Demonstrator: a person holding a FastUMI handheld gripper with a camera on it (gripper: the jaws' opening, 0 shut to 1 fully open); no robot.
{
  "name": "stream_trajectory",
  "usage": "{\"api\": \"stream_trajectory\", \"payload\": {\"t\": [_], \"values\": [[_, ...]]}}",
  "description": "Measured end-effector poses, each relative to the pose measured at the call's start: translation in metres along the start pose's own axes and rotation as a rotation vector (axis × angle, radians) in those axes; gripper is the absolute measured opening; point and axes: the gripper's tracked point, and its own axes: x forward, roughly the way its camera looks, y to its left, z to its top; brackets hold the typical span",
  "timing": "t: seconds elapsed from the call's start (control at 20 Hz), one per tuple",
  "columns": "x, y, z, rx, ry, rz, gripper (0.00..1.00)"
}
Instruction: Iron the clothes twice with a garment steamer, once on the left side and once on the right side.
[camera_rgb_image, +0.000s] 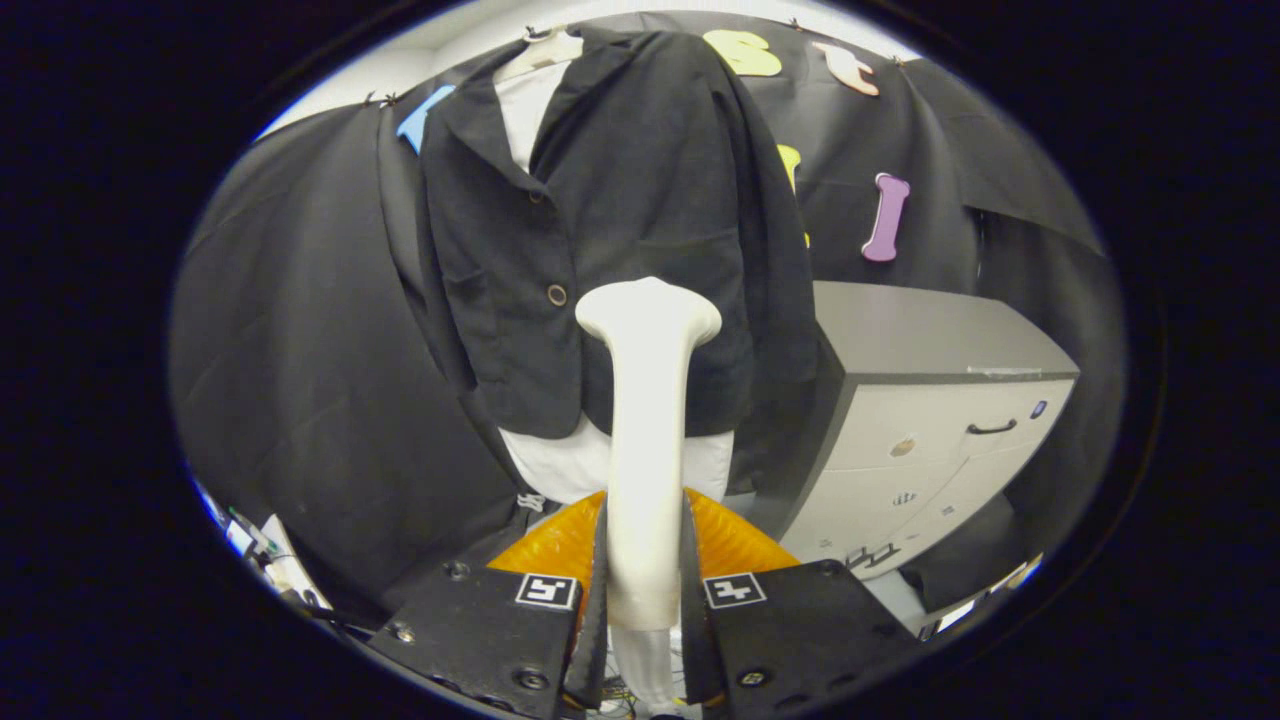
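Observation:
A cream garment steamer (645, 420) stands upright between my two fingers, its handle pinched by both and its wide head at the top. My gripper (645, 560) is shut on it. Just beyond the steamer head hangs a black jacket (610, 220) over a white shirt (600, 465), on a hanger against the booth wall. The head sits in front of the jacket's lower right panel, beside a round button (556, 295); whether it touches the cloth is unclear. The jacket's hem and part of the shirt are hidden behind the steamer.
A grey and white drawer cabinet (930, 420) stands right of the jacket, close to its sleeve. Black cloth drapes the wall on the left. Some small clutter (265, 555) lies low on the left.

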Motion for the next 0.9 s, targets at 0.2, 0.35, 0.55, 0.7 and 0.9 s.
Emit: {"api": "stream_trajectory", "payload": {"t": [0.2,0.35,0.55,0.7,0.9], "values": [[-0.024,0.022,0.034,0.004,-0.073,0.047,0.33],[-0.042,0.035,0.061,-0.021,-0.135,0.066,0.33],[-0.058,0.063,0.092,-0.064,-0.201,0.093,0.33],[-0.062,0.092,0.112,-0.095,-0.238,0.118,0.33],[-0.060,0.135,0.136,-0.142,-0.280,0.161,0.33]]}}
